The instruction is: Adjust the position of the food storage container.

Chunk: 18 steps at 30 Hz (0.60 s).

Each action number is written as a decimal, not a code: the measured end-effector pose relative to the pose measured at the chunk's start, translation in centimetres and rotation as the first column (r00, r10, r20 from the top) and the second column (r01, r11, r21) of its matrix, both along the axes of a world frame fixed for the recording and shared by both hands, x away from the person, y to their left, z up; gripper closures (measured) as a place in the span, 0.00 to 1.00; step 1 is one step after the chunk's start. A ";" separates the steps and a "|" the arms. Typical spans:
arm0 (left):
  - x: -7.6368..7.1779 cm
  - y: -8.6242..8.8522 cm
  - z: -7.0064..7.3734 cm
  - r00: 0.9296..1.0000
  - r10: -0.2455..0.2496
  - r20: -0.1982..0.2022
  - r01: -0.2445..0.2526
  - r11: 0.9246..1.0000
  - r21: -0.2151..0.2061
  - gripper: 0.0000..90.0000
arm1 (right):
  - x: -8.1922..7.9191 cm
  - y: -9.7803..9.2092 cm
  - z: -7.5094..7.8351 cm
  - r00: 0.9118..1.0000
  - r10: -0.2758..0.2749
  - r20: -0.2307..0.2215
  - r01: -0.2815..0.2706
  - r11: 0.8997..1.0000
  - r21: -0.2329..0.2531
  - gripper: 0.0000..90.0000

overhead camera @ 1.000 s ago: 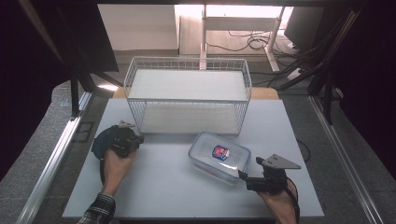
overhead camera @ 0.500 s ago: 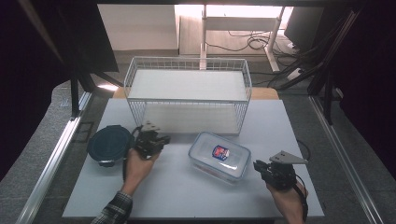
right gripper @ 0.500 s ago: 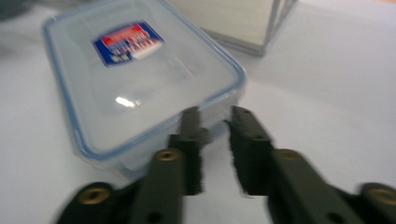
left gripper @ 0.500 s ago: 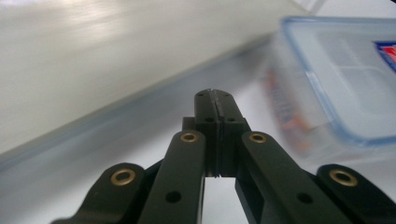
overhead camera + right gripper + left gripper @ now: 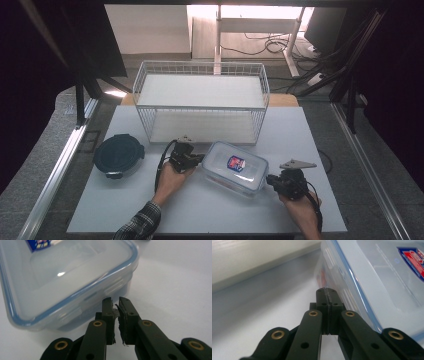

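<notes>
On the white table (image 5: 125,200), fronting a wire basket (image 5: 200,102) and left-lying dark lidded bowl (image 5: 118,154), the clear container (image 5: 235,166) sits flanked by the left gripper (image 5: 199,159) and right gripper (image 5: 270,180), both nearly closed, empty.

clear lidded container (image 5: 235,167), flat on table

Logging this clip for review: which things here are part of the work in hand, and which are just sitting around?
In the job:
- clear lidded container, between both tongs
- left tongs, shut, at its left end
- right tongs, nearly shut, at its right corner

Lying about:
- dark round lidded bowl, left on the table
- white wire basket, behind, nothing visible inside
</notes>
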<state>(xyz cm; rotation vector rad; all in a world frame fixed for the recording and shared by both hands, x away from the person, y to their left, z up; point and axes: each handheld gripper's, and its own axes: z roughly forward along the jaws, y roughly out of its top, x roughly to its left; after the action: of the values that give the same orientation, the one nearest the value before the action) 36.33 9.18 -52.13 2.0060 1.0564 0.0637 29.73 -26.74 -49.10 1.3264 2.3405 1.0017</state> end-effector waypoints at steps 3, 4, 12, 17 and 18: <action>-0.6 0.5 -0.1 1.000 0.014 -0.013 -0.014 1.000 -0.018 1.00 | 0.4 0.0 -0.2 1.000 -0.001 -0.016 0.002 0.999 0.034 0.97; -0.9 0.8 -0.1 1.000 0.016 -0.020 -0.016 1.000 -0.024 1.00 | 0.6 0.1 -0.2 1.000 -0.001 -0.020 0.001 0.999 0.041 0.98; -3.6 3.2 0.2 0.997 0.066 -0.038 -0.066 0.998 0.002 1.00 | 1.7 2.2 -0.4 0.998 0.060 -0.011 -0.060 0.998 0.027 0.99; -5.6 5.4 0.0 0.994 0.086 -0.068 -0.088 0.996 -0.028 1.00 | 1.8 4.4 -0.6 0.992 0.125 -0.007 -0.125 0.992 0.020 0.99; -6.5 6.0 0.1 0.993 0.095 -0.065 -0.096 0.995 -0.018 1.00 | 1.8 4.8 -0.6 0.991 0.137 -0.005 -0.136 0.990 0.017 0.99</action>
<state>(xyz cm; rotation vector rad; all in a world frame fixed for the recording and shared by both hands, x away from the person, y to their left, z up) 29.79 15.20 -52.06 1.9492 1.1888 0.0384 31.51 -21.98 -49.67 1.1901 2.4608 1.0602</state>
